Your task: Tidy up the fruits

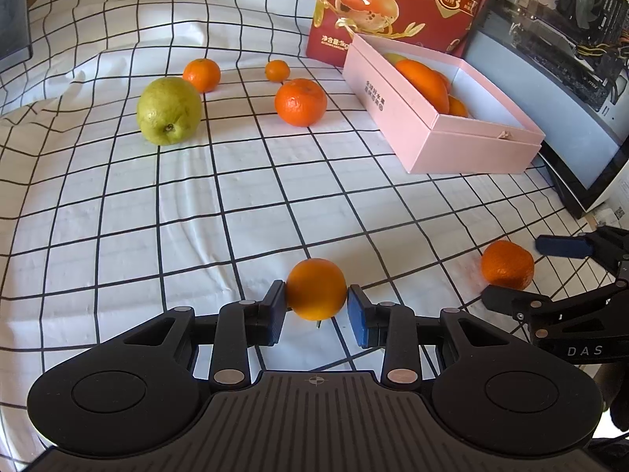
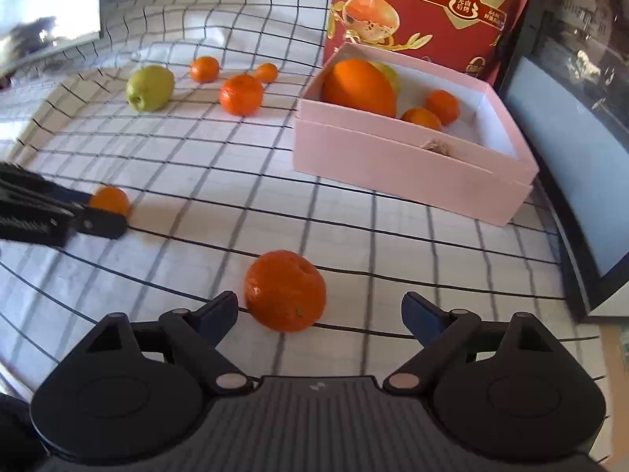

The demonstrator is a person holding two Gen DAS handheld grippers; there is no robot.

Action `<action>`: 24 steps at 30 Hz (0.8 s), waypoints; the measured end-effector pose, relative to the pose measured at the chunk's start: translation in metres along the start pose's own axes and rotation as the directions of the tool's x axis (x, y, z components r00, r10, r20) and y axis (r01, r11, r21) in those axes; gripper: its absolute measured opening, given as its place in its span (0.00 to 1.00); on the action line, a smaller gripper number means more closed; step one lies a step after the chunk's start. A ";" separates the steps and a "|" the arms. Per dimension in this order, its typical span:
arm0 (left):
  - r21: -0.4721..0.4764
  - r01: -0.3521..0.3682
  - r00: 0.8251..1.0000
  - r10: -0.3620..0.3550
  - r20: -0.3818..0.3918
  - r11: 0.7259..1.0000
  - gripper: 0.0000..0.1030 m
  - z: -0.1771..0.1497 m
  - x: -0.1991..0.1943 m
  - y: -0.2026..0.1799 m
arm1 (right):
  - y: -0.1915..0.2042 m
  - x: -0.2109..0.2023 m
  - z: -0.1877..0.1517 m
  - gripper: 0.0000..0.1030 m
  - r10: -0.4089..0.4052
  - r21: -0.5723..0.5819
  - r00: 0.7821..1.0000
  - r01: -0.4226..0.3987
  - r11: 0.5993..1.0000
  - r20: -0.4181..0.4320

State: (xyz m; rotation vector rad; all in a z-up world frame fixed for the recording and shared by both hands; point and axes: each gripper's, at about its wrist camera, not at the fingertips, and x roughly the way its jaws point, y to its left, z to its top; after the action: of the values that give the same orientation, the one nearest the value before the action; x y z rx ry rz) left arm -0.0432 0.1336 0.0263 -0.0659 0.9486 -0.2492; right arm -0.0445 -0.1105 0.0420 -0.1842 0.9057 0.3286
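Left tool (image 1: 316, 295) pinches a small orange (image 1: 316, 289) between both pads, apparently just off the checked cloth (image 1: 157, 216), likely bound for the box. Right tool (image 2: 319, 310) spread wide around a bumpy mandarin (image 2: 285, 291) on the cloth, neither pad touching, probably lining up a grab. Far left: green fruit (image 1: 169, 110) and three loose mandarins unsorted. Pink box (image 2: 412, 165) at right holds a big orange (image 2: 359, 86), a yellowish fruit behind, two small mandarins
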 end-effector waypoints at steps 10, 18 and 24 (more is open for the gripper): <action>-0.016 0.016 1.000 -0.016 0.000 1.000 0.36 0.000 -0.001 0.003 | 0.015 0.009 0.011 0.51 0.075 0.034 0.997 -0.074 0.997 -0.027; -0.110 0.033 0.999 -0.034 -0.004 0.993 0.36 0.005 0.000 0.010 | 0.014 0.002 0.012 0.43 0.069 0.011 0.997 -0.069 0.998 -0.021; -0.067 0.060 0.997 -0.056 0.056 0.996 0.36 0.015 -0.010 -0.004 | 0.001 -0.008 0.013 0.43 0.050 0.042 0.999 -0.050 0.998 0.007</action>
State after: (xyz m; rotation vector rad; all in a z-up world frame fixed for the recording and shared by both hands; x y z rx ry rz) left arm -0.0376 0.1313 0.0437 -0.1627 0.9026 -0.2672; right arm -0.0401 -0.1072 0.0560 -0.1216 0.9122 0.3562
